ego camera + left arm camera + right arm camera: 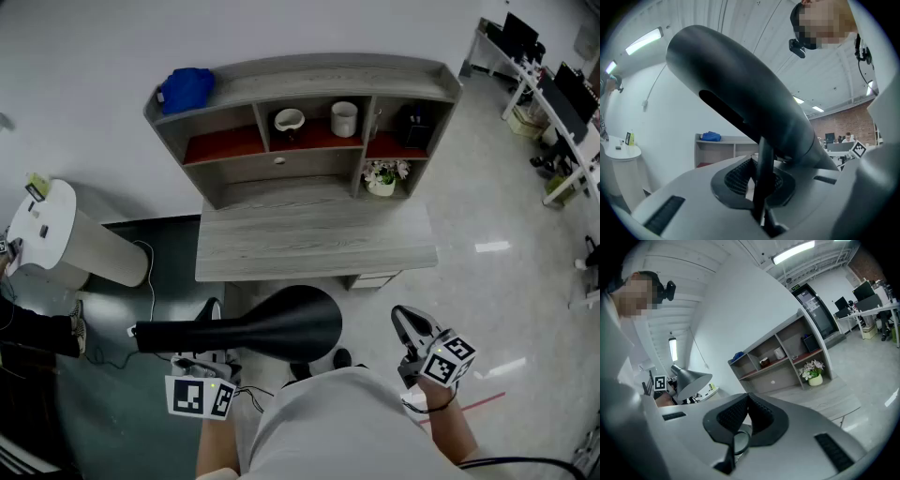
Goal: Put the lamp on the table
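Note:
A black lamp (281,323) with a wide cone shade hangs level in front of the grey wooden desk (314,246), below its near edge. My left gripper (211,323) is shut on the lamp's thin stem (761,187). The big shade (740,93) fills the left gripper view above the jaws. My right gripper (403,319) hovers to the right of the shade, apart from it, its jaws shut with nothing between them (747,401). In the right gripper view the lamp (691,379) shows at the far left.
The desk carries a hutch (300,84) holding a bowl (289,120), a white cup (344,118), a flower pot (382,178) and a blue cloth (186,89) on top. A white round table (47,230) stands at the left. Office desks (562,103) line the far right.

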